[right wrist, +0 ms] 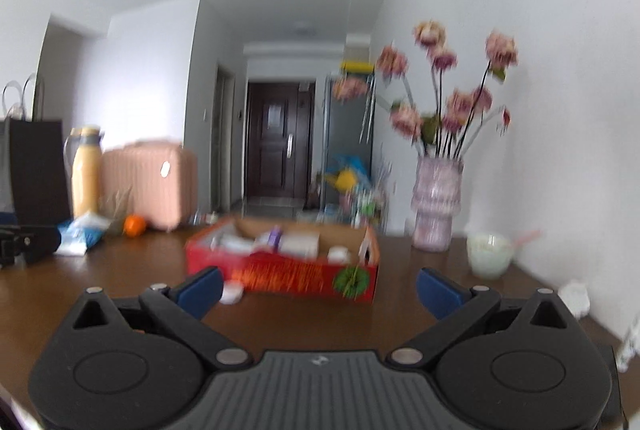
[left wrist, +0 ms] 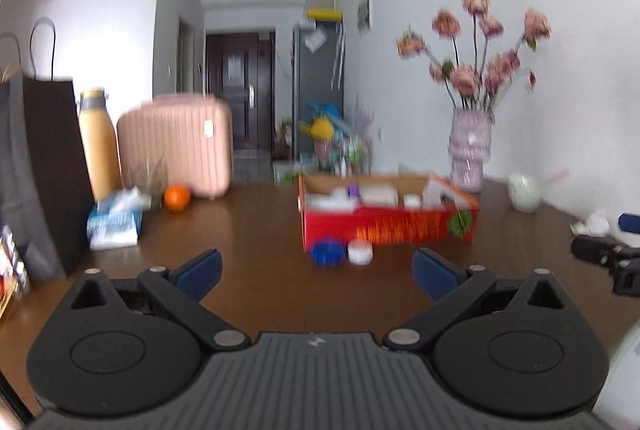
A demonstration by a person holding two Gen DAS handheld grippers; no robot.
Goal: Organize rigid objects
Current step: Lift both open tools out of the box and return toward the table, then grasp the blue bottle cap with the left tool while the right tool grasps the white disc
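Note:
A red cardboard box stands open on the brown table and holds several small white and purple items. In front of it lie a blue round lid and a white round jar. My left gripper hovers open a short way before these two, with nothing between its blue pads. My right gripper is open wide and empty, facing the box's front. In the left wrist view the right gripper shows at the far right edge.
At the left stand a dark paper bag, a yellow bottle, a pink case, a tissue pack and an orange. A vase of flowers and a pale green bowl stand at the right by the wall.

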